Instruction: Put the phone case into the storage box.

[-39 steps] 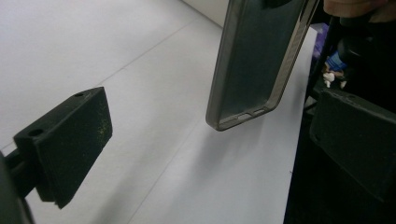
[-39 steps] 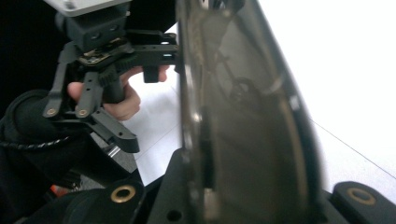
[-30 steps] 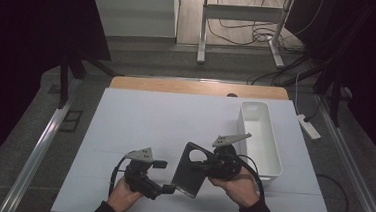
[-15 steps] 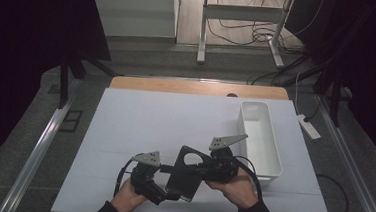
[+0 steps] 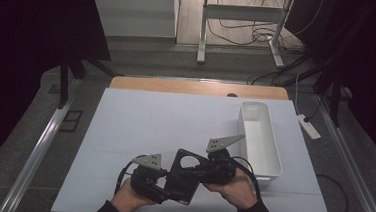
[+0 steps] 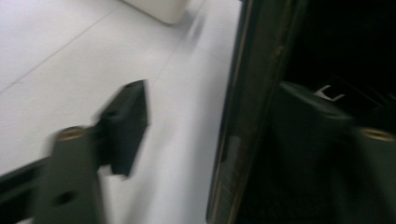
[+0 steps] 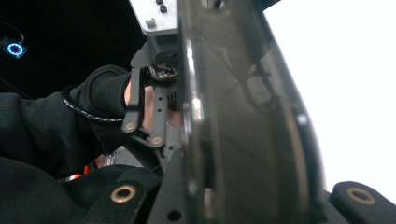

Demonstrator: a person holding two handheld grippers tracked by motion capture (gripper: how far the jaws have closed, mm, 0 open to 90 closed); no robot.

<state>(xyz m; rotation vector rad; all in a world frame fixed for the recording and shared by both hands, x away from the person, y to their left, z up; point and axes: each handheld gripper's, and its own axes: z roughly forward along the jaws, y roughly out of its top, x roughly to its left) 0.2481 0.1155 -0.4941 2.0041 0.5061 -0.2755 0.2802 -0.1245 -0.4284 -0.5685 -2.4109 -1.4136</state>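
Observation:
A flat black plate [image 5: 183,178] with a round hole near its top hangs tilted above the white table [image 5: 144,123], between both hands. My right gripper [image 5: 202,173] is shut on its right side; in the right gripper view the plate [image 7: 233,116] stands edge-on between the jaws of that gripper [image 7: 243,189]. My left gripper [image 5: 167,192] reaches the plate's lower left edge and its jaws have just been closing. In the left gripper view the plate's edge [image 6: 243,140] stands between the jaws of that gripper [image 6: 219,109], with a gap still showing beside the left pad [image 6: 126,126].
A long white bin [image 5: 242,125] stands on the table to the right of the hands, its corner [image 6: 163,7] at the top of the left gripper view. A wooden strip [image 5: 197,88] borders the table's far edge. Dark floor, cables and desk legs lie beyond.
The left gripper has shifted right toward the plate and its jaws have narrowed around the plate's lower left edge. The right gripper keeps its hold and has lowered the plate slightly.

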